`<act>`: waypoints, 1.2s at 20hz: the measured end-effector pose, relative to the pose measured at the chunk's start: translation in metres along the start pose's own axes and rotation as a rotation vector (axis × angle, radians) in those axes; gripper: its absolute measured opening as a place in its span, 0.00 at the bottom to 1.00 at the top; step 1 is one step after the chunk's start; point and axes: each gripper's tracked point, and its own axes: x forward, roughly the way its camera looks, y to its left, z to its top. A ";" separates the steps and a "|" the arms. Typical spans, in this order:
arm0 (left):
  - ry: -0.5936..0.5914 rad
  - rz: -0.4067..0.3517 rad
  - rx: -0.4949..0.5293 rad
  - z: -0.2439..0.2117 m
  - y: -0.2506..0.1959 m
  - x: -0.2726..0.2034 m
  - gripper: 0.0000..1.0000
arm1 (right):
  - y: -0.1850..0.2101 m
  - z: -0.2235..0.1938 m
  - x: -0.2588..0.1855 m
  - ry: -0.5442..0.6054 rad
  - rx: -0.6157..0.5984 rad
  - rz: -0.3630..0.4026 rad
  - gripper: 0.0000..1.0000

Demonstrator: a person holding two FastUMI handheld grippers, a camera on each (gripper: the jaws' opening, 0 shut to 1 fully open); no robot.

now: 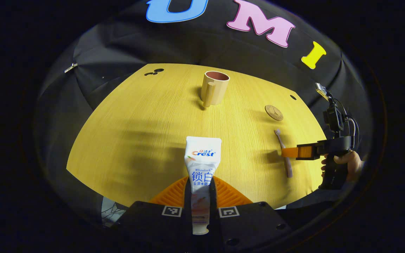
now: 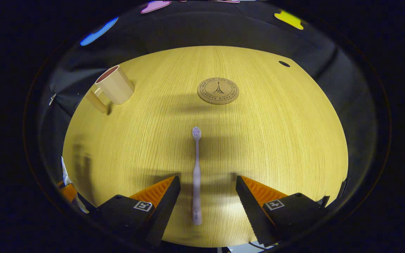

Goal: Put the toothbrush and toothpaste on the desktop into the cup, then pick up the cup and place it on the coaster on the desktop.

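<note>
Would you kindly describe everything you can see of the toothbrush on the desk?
The toothbrush is slim and pale lilac, apparently plastic, with a small rounded bristle head at its far end and a straight handle. It lies flat on the wooden table, head pointing toward the cork coaster but well short of it. Its handle runs between the open fingers of the right gripper, which straddle it without touching. In the left gripper view it lies beneath that gripper's tips.

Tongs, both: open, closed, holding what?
Left tongs: closed on the toothpaste.
Right tongs: open, fingers either side of the toothbrush, not gripping it.
</note>
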 end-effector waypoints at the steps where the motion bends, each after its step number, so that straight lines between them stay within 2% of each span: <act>1: -0.002 -0.003 0.003 0.000 0.000 -0.001 0.24 | 0.001 -0.003 0.001 0.014 0.000 0.000 0.98; 3: -0.003 -0.012 0.009 0.002 0.000 -0.002 0.23 | 0.008 -0.013 0.004 0.054 0.006 0.012 0.95; 5: -0.001 -0.023 0.012 0.001 0.001 -0.002 0.23 | 0.005 -0.012 0.007 0.056 -0.013 -0.012 0.85; 6: 0.001 -0.030 0.011 0.001 0.000 -0.002 0.19 | 0.005 -0.013 0.006 0.062 -0.023 -0.019 0.76; 7: 0.004 -0.037 0.010 0.001 0.001 -0.003 0.23 | 0.006 -0.011 0.008 0.062 -0.024 -0.017 0.72; 8: 0.007 -0.040 0.011 0.001 0.001 -0.002 0.23 | 0.007 -0.011 0.008 0.069 -0.024 -0.016 0.63; 9: 0.011 -0.042 0.015 -0.001 0.001 0.000 0.23 | 0.006 -0.010 0.008 0.078 -0.023 -0.015 0.43; 10: 0.014 -0.042 0.017 -0.001 0.002 0.002 0.24 | 0.005 -0.009 0.008 0.079 -0.018 -0.018 0.28; 11: 0.021 -0.044 0.018 -0.003 0.001 0.002 0.24 | 0.005 -0.009 0.010 0.081 -0.005 -0.024 0.19; 12: 0.026 -0.047 0.018 -0.003 0.001 0.002 0.23 | 0.003 -0.009 0.012 0.076 0.015 -0.029 0.18; 13: 0.031 -0.049 0.017 -0.003 0.001 0.002 0.23 | 0.004 -0.007 0.009 0.081 0.025 -0.025 0.12; 16: 0.045 -0.052 0.006 -0.001 0.001 0.001 0.23 | 0.007 -0.008 0.010 0.079 -0.020 0.034 0.07; 24: -0.003 -0.060 -0.017 0.012 0.003 -0.008 0.24 | -0.004 -0.008 -0.003 0.046 0.031 0.061 0.07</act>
